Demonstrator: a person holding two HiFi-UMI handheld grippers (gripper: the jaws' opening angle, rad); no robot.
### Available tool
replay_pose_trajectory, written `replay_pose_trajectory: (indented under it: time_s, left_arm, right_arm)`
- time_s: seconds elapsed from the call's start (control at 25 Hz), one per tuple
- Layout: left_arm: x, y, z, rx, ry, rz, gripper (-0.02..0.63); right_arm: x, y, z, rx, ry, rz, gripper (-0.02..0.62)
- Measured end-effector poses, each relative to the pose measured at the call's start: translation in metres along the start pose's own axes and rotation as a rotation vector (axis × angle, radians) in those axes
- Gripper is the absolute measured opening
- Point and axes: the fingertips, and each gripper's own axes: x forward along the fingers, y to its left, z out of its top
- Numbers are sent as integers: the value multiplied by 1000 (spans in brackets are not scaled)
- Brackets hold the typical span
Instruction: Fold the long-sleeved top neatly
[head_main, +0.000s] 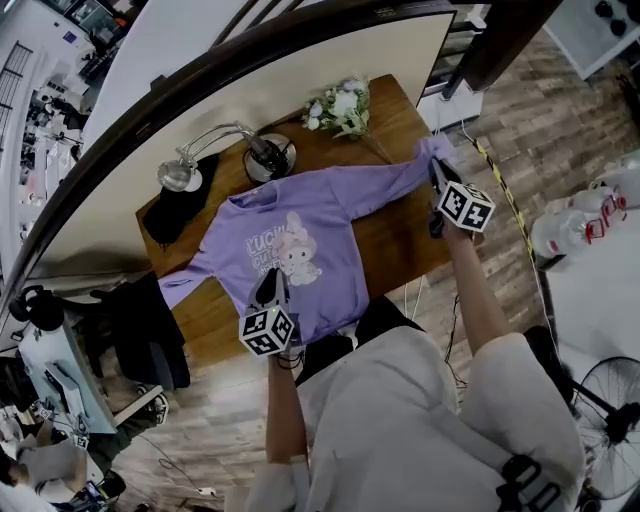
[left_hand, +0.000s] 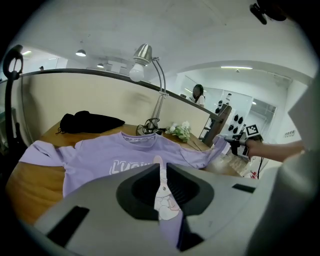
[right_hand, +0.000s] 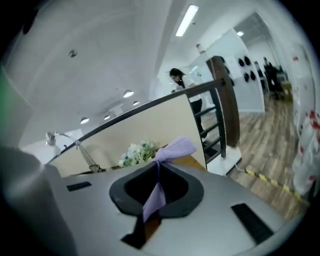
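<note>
Top (head_main: 330, 200) hem pinched in L tongs (head_main: 270, 286); cuff (right_hand: 176, 148) in R tongs (head_main: 436, 168).

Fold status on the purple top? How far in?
Done: top lies spread, print up, on the table. In hand: left gripper pinches body fabric by the print; right gripper clamps one sleeve's cuff, stretched sideways. Left: every fold; none shows yet.

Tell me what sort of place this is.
Probably an open-plan office or lab: the purple top lies on a wooden desk backed by a cream partition, with a desk lamp on it, and more cluttered workstations stand beyond on the left.
</note>
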Motion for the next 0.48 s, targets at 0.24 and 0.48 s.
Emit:
replay_pose_trajectory:
  time_s: [0.24,0.48]
  left_arm:
    - [-22,32,3,1,-18,-5,54]
    - [-47,62,8,-13,-45,-14,46]
  right_arm:
    - [-13,98,11,-344,-5,53,23]
    - [-21,166,0,-483,-8,45,23]
